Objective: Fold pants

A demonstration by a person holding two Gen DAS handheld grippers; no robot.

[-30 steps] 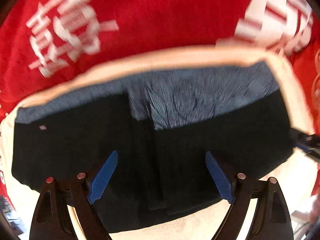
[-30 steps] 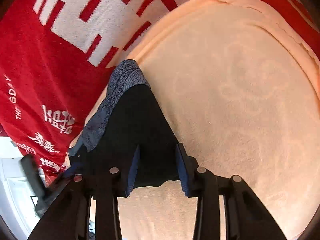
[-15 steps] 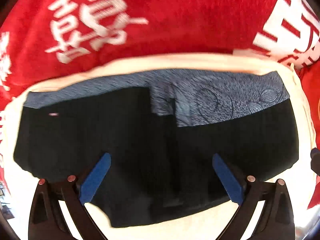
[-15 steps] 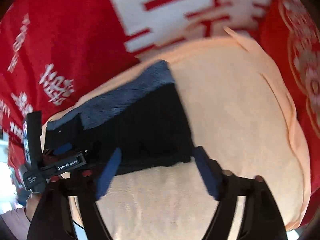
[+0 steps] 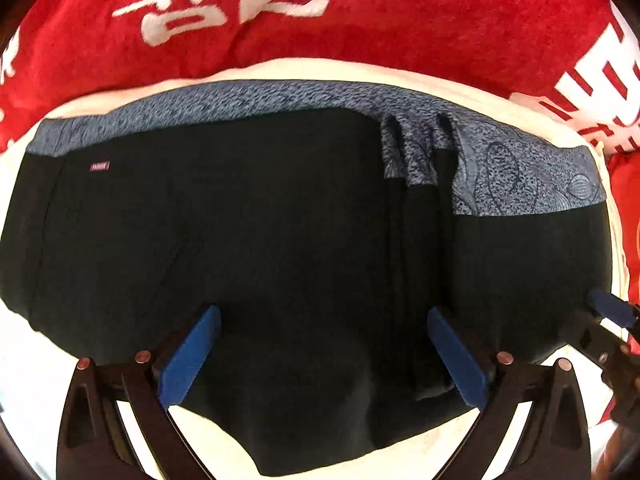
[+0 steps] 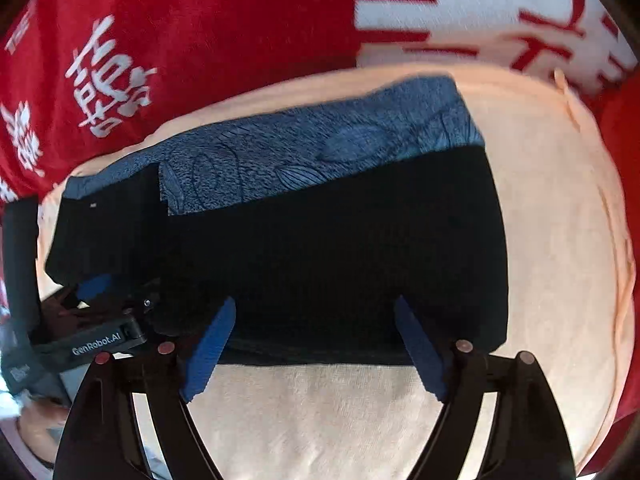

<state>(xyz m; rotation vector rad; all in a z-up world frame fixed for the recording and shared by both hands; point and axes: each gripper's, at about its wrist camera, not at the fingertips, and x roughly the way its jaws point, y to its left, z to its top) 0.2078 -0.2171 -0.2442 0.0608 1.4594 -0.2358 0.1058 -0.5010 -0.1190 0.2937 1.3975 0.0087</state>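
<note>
The folded black pants with a blue-grey patterned waistband lie flat on a cream towel. My left gripper hangs straight above them, open wide, pads clear of the cloth. In the right wrist view the same pants stretch across the towel. My right gripper stands over their near edge. Its jaws are opening and nothing is pinched between them. A blue pad of the right gripper shows at the left view's right edge. The left gripper's pad shows at the right view's left edge.
A red blanket with white lettering lies under the towel and fills the far side; the right wrist view also shows the blanket. Bare towel runs right of and in front of the pants. Part of a hand shows at the lower left.
The right jaws, narrow around the pants' corner a second ago, have spread and let it go; that gripper rolled and slid sideways. The left jaws widened and the left gripper shifted along the pants.
</note>
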